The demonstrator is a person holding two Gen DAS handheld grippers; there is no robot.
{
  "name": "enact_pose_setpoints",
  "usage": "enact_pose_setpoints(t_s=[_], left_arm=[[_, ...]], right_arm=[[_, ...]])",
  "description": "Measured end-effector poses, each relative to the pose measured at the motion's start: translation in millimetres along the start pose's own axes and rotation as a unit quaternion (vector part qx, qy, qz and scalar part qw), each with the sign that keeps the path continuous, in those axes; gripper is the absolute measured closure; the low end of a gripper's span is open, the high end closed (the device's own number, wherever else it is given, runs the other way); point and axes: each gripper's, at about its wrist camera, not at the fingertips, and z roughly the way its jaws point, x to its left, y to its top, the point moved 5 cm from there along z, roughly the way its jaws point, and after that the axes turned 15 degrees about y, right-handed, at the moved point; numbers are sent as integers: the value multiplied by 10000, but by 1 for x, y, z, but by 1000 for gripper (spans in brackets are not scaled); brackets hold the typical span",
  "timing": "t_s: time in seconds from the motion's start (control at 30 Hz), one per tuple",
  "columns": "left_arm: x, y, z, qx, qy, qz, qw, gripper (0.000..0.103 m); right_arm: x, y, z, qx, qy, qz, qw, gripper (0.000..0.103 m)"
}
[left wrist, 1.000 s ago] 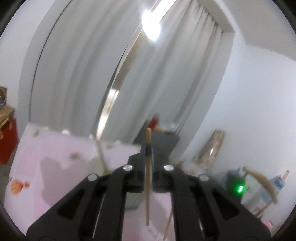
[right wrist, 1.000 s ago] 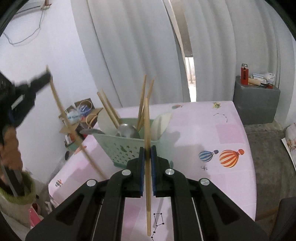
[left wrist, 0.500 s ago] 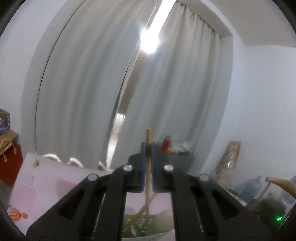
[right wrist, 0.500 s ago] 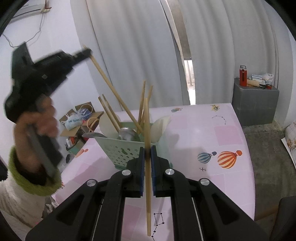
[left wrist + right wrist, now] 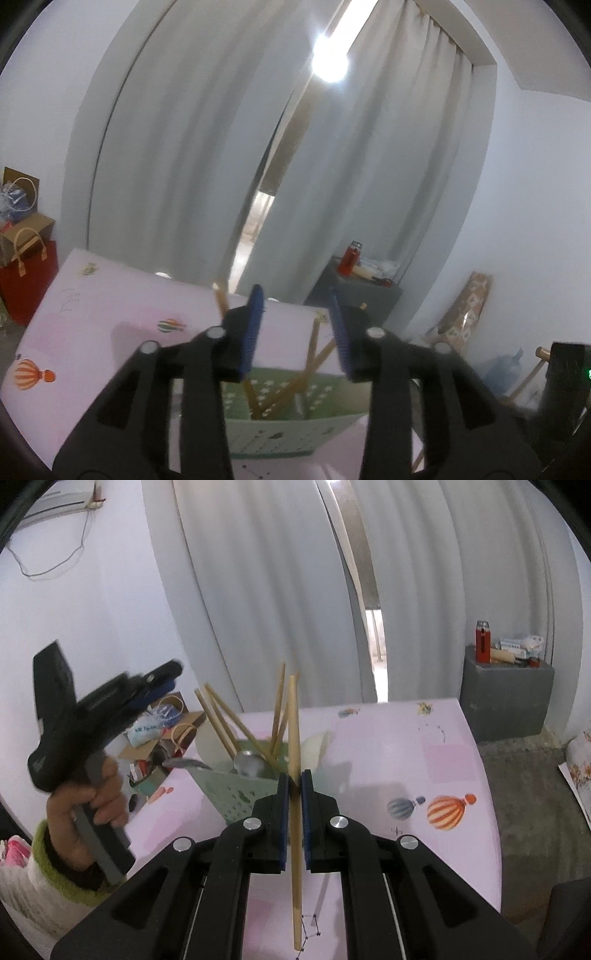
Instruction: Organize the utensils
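Note:
A green perforated utensil basket [image 5: 240,794] stands on the pink table [image 5: 443,760]. It holds several wooden chopsticks [image 5: 221,720], a metal spoon [image 5: 249,764] and white ladles. My right gripper [image 5: 294,786] is shut on a wooden chopstick [image 5: 293,738], held upright just in front of the basket. My left gripper [image 5: 295,314] is open and empty above the basket [image 5: 288,428], with chopsticks [image 5: 314,347] showing between its jaws. The left gripper also shows in the right wrist view [image 5: 159,683], up left of the basket.
A grey cabinet [image 5: 506,698] with a red bottle [image 5: 482,642] stands beyond the table's far right corner. Boxes and bags [image 5: 162,731] lie on the floor left of the table. Grey curtains [image 5: 277,590] hang behind.
My left gripper has opened and let its chopstick go into the basket, and now hovers over it. My right gripper keeps holding its chopstick, nearly still.

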Motion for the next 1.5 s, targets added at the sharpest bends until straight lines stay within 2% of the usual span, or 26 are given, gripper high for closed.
enact_pose_setpoints(t_s=[0.3, 0.4, 0.57, 0.7, 0.8, 0.87, 1.03, 1.13, 1.17, 1.27, 1.4, 1.5], left_arm=[[21, -22, -44, 92, -126, 153, 9998, 48], [29, -42, -53, 338, -155, 326, 9988, 41], [38, -69, -56, 691, -5, 533, 9962, 34], [46, -84, -58, 863, 122, 553, 9947, 32], [53, -92, -60, 994, 176, 514, 9936, 30], [55, -97, -60, 1030, 185, 495, 9933, 28], [53, -103, -68, 1026, 177, 573, 9929, 25], [51, -102, -69, 983, 193, 618, 9930, 21], [52, -103, -69, 968, 204, 630, 9931, 20], [52, -102, -69, 926, 285, 650, 9932, 16], [54, -100, -68, 881, 537, 657, 9925, 12], [55, -99, -66, 867, 893, 728, 9896, 9]], right_arm=[[21, 71, -8, -811, 399, -574, 9943, 96], [30, 96, -6, -1072, 518, -795, 9897, 96], [38, 122, 7, -1244, 557, -1042, 9852, 96], [41, 126, 24, -1265, 424, -1254, 9831, 96], [36, 120, 39, -1278, 495, -1292, 9821, 96], [28, 111, 51, -1261, 397, -1277, 9830, 96], [-3, 80, 81, -846, 291, -816, 9926, 96], [-11, 65, 85, -596, 234, -642, 9959, 95], [-12, 62, 84, -571, 229, -633, 9961, 92], [-13, 60, 66, -702, 180, -571, 9957, 56], [-13, 56, 31, -983, 110, -458, 9940, 45], [-10, 43, 16, -975, -2, -350, 9946, 38]])
